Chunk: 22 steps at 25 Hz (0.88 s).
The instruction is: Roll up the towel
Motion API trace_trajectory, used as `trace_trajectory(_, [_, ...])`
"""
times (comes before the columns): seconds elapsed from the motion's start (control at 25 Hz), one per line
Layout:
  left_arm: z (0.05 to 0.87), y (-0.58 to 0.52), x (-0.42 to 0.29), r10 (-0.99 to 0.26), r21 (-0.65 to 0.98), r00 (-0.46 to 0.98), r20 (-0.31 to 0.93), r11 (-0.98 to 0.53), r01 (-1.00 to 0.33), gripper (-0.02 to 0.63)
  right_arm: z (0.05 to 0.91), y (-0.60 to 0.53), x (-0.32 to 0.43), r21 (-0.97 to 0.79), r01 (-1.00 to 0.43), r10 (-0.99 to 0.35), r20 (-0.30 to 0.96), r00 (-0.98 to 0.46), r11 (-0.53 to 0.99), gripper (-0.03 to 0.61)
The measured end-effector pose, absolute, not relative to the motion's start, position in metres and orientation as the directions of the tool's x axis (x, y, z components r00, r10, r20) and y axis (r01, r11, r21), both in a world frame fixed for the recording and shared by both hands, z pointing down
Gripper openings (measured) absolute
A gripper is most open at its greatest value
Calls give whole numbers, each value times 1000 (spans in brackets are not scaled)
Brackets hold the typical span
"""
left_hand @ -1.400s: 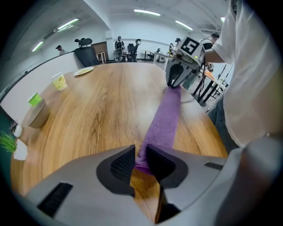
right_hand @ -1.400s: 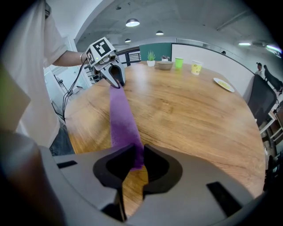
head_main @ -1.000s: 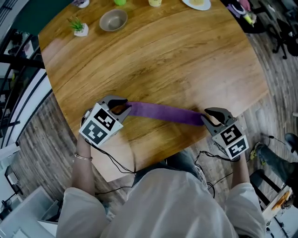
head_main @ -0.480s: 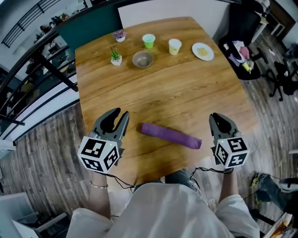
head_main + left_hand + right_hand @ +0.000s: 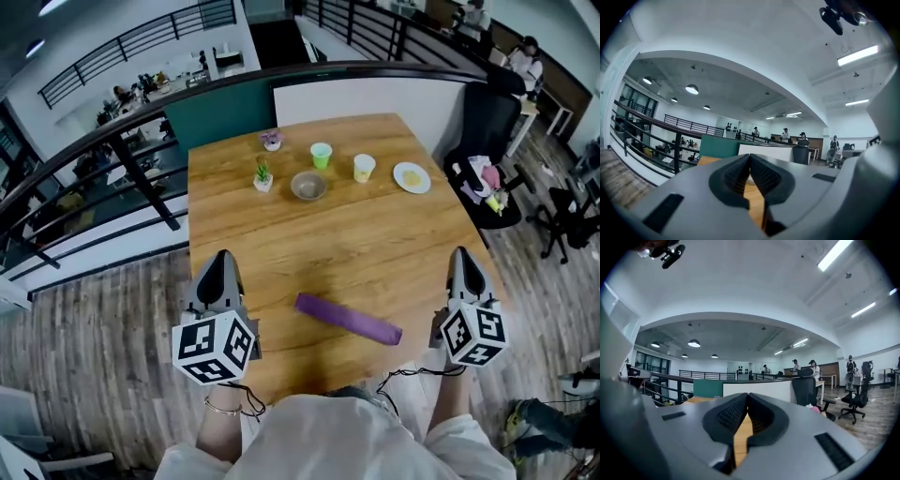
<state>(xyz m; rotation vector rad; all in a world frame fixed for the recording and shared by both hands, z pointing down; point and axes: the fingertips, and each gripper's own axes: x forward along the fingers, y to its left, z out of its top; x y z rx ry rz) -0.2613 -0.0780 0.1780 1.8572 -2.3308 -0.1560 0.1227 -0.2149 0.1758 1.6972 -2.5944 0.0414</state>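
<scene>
The purple towel lies rolled into a long thin roll on the wooden table, near its front edge. Neither gripper touches it. My left gripper is held up in the air left of the roll, pointing level and away from me. Its jaws have just been closing and meet with nothing between them, as the left gripper view shows. My right gripper is held up to the right of the roll, also level. Its jaws have likewise closed on nothing, seen in the right gripper view.
At the table's far end stand a small plant pot, a flower pot, a grey bowl, a green cup, a yellow cup and a white plate. A black chair stands right of the table; a railing runs behind and to the left.
Both grippers let go of the roll's ends, rose off the table, spread outward and turned level. Their jaws shut empty. The head view tilted up to show the whole table.
</scene>
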Motion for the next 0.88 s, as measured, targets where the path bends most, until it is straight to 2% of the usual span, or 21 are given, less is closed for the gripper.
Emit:
trace_trajectory(0.36, [179,-67,-264,-973,146,-221,72,229,-962,3,183,-198,134,21,-926,-925,55,-376,377,0])
trace_trajectory(0.56, [178,-69,-259,-977,112,-204,68,211,-971,3,191,-192,146,85,-942,-944,88,-317,324,-2])
trace_trajectory(0.88, [181,-77,-253,-981,119,-178,75,186,-975,3,195,-191,154,72,-944,-944,98,-316,323,0])
